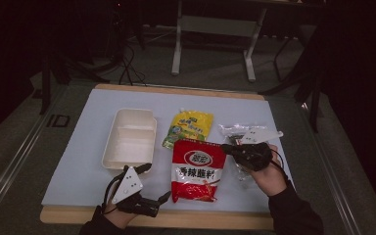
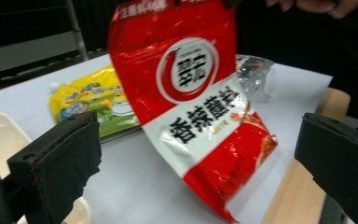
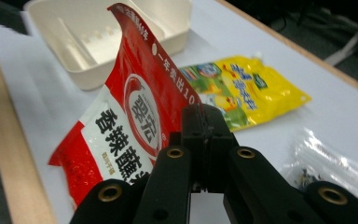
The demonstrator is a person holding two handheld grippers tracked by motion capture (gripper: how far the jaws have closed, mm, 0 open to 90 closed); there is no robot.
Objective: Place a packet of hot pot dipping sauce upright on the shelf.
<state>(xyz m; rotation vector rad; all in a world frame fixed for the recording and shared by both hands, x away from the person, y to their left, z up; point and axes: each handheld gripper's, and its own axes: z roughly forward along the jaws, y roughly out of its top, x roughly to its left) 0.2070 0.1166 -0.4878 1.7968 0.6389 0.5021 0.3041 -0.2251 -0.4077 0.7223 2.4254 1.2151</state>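
A red snack packet [image 1: 196, 169] with white lettering lies mid-table near the front edge. My right gripper [image 1: 223, 147] is shut on its upper right corner. In the right gripper view the jaws [image 3: 207, 126] pinch the packet [image 3: 140, 112], whose top edge curls up off the table. My left gripper [image 1: 155, 182] is open at the front left, apart from the packet. In the left gripper view the raised packet [image 2: 191, 107] stands ahead of the open gripper [image 2: 200, 140], its lower end on the white mat.
A white two-compartment tray [image 1: 108, 147] sits left of the packet. A yellow packet [image 1: 190, 126] lies behind it, and a clear plastic bag [image 1: 235, 129] lies to the right under my right hand. The wooden table edge [image 1: 200, 219] runs along the front.
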